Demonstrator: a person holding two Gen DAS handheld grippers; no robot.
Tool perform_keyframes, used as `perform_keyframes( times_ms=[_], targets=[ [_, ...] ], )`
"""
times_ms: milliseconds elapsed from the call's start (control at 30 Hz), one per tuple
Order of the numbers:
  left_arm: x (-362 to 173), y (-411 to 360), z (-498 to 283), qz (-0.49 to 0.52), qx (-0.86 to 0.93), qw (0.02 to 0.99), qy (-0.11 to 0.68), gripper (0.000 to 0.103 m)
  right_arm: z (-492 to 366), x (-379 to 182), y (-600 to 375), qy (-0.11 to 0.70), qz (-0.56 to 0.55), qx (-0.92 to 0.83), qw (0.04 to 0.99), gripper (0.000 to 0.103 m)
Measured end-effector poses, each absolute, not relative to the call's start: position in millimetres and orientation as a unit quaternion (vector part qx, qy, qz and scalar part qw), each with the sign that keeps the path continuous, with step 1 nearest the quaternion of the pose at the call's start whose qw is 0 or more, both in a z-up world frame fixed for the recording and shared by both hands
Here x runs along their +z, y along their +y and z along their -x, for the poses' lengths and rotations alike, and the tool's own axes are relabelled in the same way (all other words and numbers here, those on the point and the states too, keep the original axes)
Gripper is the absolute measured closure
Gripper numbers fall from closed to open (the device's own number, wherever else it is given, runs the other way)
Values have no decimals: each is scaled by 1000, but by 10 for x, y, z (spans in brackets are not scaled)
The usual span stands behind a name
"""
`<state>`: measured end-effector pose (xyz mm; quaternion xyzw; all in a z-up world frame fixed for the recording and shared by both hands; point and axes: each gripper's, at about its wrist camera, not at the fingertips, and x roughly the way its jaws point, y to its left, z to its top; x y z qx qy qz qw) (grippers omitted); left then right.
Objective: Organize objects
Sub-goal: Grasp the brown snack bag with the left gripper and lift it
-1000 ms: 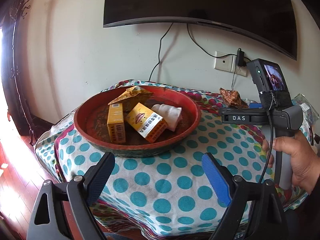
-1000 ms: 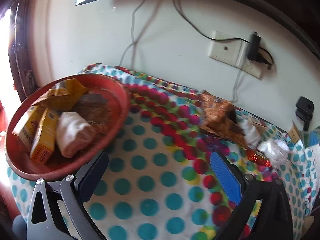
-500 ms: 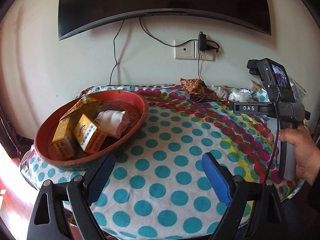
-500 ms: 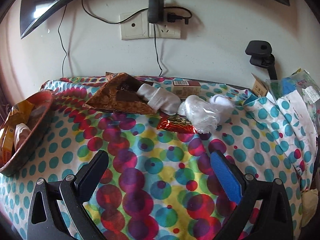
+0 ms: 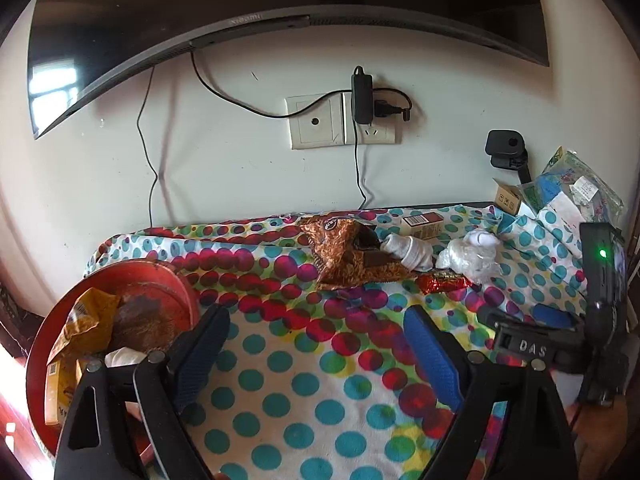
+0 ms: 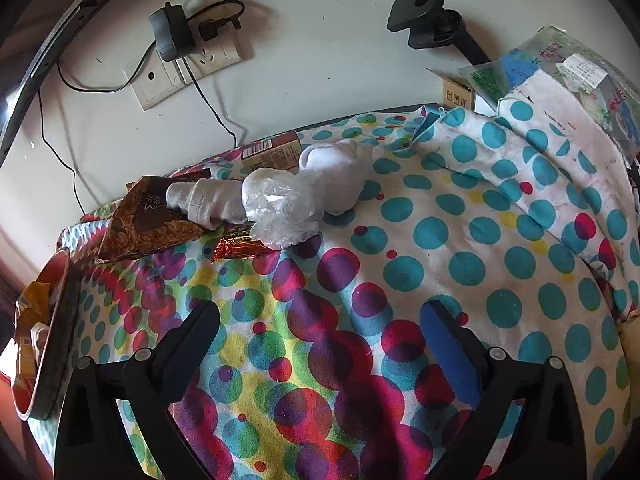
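We are holding both the left gripper (image 5: 316, 344) and right gripper (image 6: 320, 340) wide and empty, the round red tray (image 5: 188, 300) already keeping yellow cartons, while the crinkled brown packet (image 6: 148, 220), white socks (image 6: 336, 176) and clear bag (image 6: 280, 212) are lying unsorted near the wall.

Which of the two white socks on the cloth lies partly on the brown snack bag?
The ribbed sock, left of the crumpled plastic; the balled sock sits off the brown snack bag.

Cloth (image 6: 440, 240): we see white with teal, red, purple, yellow dots.
Tray (image 5: 184, 292): red.
Snack bag (image 5: 344, 252): brown, gold-speckled.
Sock (image 6: 216, 200): white.
Wrapper (image 5: 442, 282): shiny red.
Pads (image 6: 452, 356): blue.
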<state>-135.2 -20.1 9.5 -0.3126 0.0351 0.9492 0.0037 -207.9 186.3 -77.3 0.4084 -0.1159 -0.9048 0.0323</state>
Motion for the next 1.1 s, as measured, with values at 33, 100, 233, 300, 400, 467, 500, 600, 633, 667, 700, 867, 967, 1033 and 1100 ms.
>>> perform_keyframes(
  times_ms=[33, 100, 233, 300, 400, 467, 500, 600, 633, 667, 700, 867, 967, 1033, 1100],
  targets=[
    [65, -170, 1470, 321, 947, 4, 32, 12, 2083, -777, 1855, -116, -409, -904, 34, 3],
    [-13, -103, 1716, 337, 941, -2, 35, 12, 2101, -802, 1852, -122, -415, -901, 38, 3],
    [-206, -74, 2154, 372, 928, -2, 11, 12, 2086, -798, 1869, -136, -413, -900, 44, 3],
    [-279, -108, 2319, 380, 925, -6, -8, 12, 2073, -798, 1880, -144, -409, -900, 48, 3],
    [-404, -160, 2529, 398, 917, -13, -27, 12, 2064, -800, 1889, -156, -405, -900, 52, 3],
    [-476, -206, 2634, 407, 912, -15, -46, 12, 2060, -801, 1894, -159, -404, -899, 54, 3],
    [-505, -224, 2673, 409, 911, -15, -55, 12, 2059, -801, 1897, -160, -403, -899, 58, 3],
    [-565, -224, 2788, 411, 908, 0, -79, 12, 2046, -804, 1910, -167, -400, -899, 68, 3],
    [-587, -193, 2834, 415, 907, 1, -76, 11, 2042, -804, 1917, -170, -399, -898, 71, 3],
    [-608, -152, 2878, 418, 906, 1, -69, 11, 2034, -803, 1929, -173, -397, -898, 74, 3],
    [-616, -100, 2917, 418, 906, -1, -60, 11, 2030, -803, 1936, -175, -396, -898, 76, 3],
    [-661, 50, 3063, 423, 905, -10, -45, 12, 2006, -796, 1964, -185, -387, -899, 84, 2],
    [-643, 60, 3071, 408, 912, -10, -40, 28, 1997, -794, 1970, -187, -385, -900, 85, 2],
    [-600, 40, 3062, 396, 917, -7, -41, 42, 2002, -796, 1968, -187, -386, -899, 85, 2],
    [-550, 4, 3029, 390, 920, -5, -40, 57, 2007, -802, 1968, -187, -388, -898, 86, 2]
  ],
)
